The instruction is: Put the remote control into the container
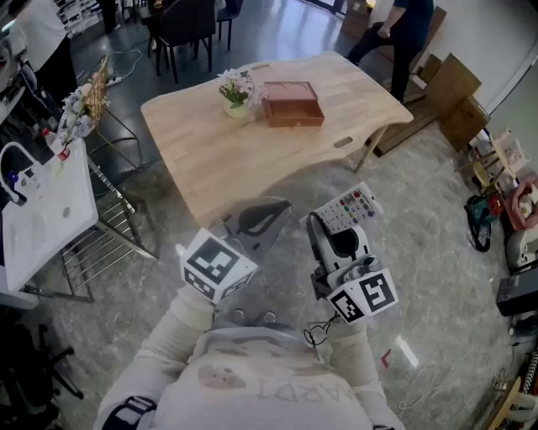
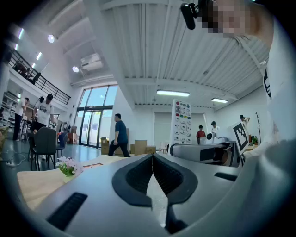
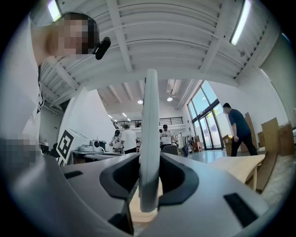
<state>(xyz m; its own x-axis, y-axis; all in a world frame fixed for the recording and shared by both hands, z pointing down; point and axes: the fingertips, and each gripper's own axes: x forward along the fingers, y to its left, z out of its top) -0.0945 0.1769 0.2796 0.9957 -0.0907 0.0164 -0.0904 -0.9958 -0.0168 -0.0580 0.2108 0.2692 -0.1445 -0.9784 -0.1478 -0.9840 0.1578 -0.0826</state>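
Observation:
The white remote control (image 1: 350,207) with coloured buttons stands upright in my right gripper (image 1: 334,223), which is shut on its lower end. In the right gripper view the remote control (image 3: 149,139) is seen edge-on between the two pads. The container, a brown open box (image 1: 292,104), sits on the far part of the wooden table (image 1: 252,151), well ahead of both grippers. My left gripper (image 1: 266,212) is held beside the right one, below the table's near edge, shut with nothing in it. The left gripper view has its jaws (image 2: 152,173) meeting, and the remote control (image 2: 181,121) at the right.
A small pot of flowers (image 1: 238,91) stands just left of the box. A person (image 1: 395,29) walks beyond the table, near cardboard boxes (image 1: 454,97). Dark chairs (image 1: 181,25) stand at the back, a white rack (image 1: 42,210) at the left, and clutter (image 1: 504,210) on the floor at the right.

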